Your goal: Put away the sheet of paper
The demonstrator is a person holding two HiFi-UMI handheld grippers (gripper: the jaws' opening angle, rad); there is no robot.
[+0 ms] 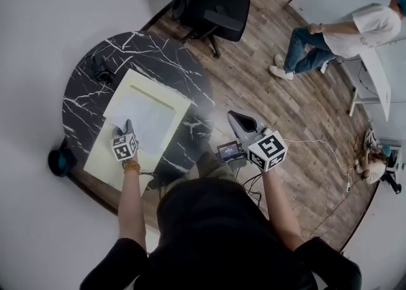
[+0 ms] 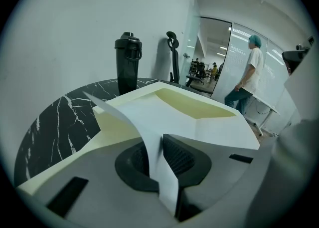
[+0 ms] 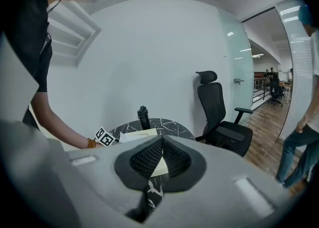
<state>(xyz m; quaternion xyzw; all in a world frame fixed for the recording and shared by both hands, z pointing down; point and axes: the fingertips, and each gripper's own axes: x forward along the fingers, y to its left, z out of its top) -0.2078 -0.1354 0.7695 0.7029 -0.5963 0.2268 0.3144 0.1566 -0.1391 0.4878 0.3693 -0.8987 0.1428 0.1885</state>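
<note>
Currently the step in hand is the pickup. The left gripper (image 1: 129,125) is clenched on the near edge of the sheet of paper (image 1: 149,117). In the left gripper view the sheet (image 2: 167,182) runs up between the two pads and curls away to the far left, so that edge is lifted. The rest of the sheet lies on the pale yellow tray (image 1: 101,155), which sits on the round black marble table (image 1: 82,101). A black bottle (image 2: 128,62) stands on the table at the far side of the tray, apart from it.

The right gripper (image 1: 240,119) hangs to the right of the table, over the wood floor. Its jaws meet at the tips and nothing is between them; the right gripper view (image 3: 160,144) confirms this.

Judgement: the task is at an early stage. The sheet is grasped but not yet put away. The storage place cannot be told from these views.

Next move:
1. Keep the left grip firm, since only one edge is held.
2. Lift the sheet clear of the tray without creasing it.
3. Bring the right gripper in if the free far end sags or folds.
</note>
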